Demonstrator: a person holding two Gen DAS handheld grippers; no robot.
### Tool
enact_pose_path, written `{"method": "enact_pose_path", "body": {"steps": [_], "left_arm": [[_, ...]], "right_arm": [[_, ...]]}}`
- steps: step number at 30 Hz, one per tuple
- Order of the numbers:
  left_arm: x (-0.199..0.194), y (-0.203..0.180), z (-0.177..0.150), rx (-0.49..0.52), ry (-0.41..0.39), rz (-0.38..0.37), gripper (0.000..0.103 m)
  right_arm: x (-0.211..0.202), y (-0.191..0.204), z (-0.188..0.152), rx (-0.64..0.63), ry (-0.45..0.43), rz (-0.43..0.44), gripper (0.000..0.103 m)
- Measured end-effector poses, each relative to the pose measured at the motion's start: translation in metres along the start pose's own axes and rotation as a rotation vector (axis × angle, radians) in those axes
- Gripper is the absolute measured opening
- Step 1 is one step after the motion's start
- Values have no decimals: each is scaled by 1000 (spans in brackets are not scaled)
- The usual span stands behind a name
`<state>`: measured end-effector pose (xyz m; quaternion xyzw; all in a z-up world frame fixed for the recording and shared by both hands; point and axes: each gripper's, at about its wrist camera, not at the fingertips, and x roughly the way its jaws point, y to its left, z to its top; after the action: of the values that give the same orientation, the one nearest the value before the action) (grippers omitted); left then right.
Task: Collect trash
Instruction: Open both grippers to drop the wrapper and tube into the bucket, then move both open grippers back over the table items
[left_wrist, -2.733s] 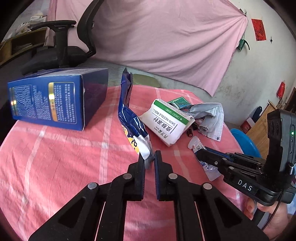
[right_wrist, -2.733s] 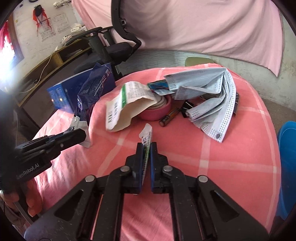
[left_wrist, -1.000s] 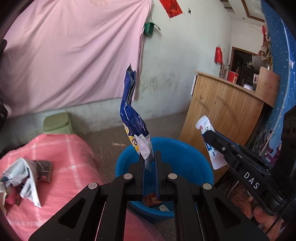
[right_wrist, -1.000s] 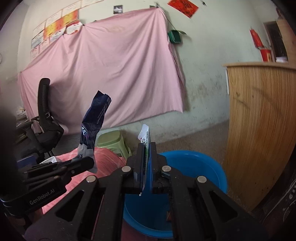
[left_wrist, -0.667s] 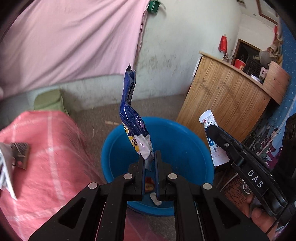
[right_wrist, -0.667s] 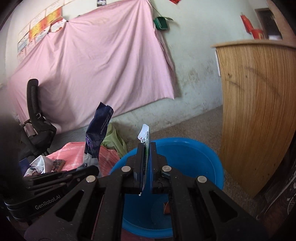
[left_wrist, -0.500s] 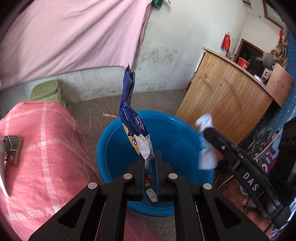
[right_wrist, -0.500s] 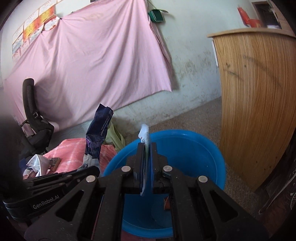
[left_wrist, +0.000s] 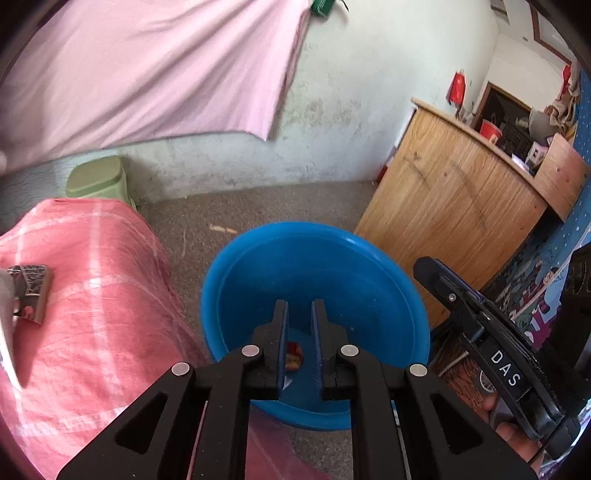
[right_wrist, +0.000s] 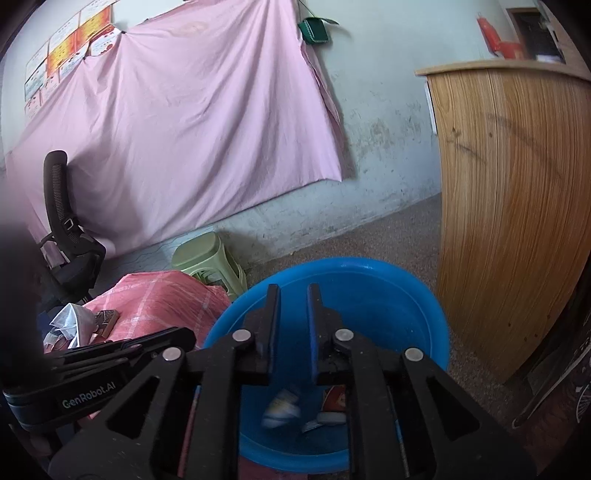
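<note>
Hanging over the blue basin (left_wrist: 236, 280), the left tool (left_wrist: 297, 325) and right tool (right_wrist: 291, 314) have just been opening, nothing between them, wrappers (right_wrist: 282, 406) lying inside, while crumpled paper (right_wrist: 68, 321) on the tabletop (left_wrist: 92, 295) awaits collecting.

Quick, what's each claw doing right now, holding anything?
Left claw: open, jaws just opening, nothing between them.
Right claw: open, jaws just opening, nothing between them.
</note>
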<state>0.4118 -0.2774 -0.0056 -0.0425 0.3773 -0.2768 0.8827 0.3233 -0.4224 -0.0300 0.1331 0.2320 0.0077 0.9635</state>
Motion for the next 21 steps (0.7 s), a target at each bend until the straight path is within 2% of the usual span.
{"method": "enact_pose_path", "body": {"steps": [7, 10, 12, 17, 19, 21], "left_arm": [[-43, 15, -1, -17, -135, 57, 16], [-66, 23, -3, -19, -198, 96, 25], [-83, 28, -6, -20, -249, 129, 36], [-124, 45, -19, -28, -357, 212, 54], [-140, 53, -26, -37, -393, 247, 61], [-155, 63, -34, -54, -428, 280, 79]], "right_arm": [[-18, 17, 9, -49, -80, 17, 51], [-29, 31, 13, -83, -125, 36, 59], [-34, 40, 15, -94, -145, 55, 66], [-48, 68, 18, -126, -190, 114, 81], [-52, 78, 17, -137, -211, 134, 91], [-56, 89, 14, -148, -232, 154, 96]]}}
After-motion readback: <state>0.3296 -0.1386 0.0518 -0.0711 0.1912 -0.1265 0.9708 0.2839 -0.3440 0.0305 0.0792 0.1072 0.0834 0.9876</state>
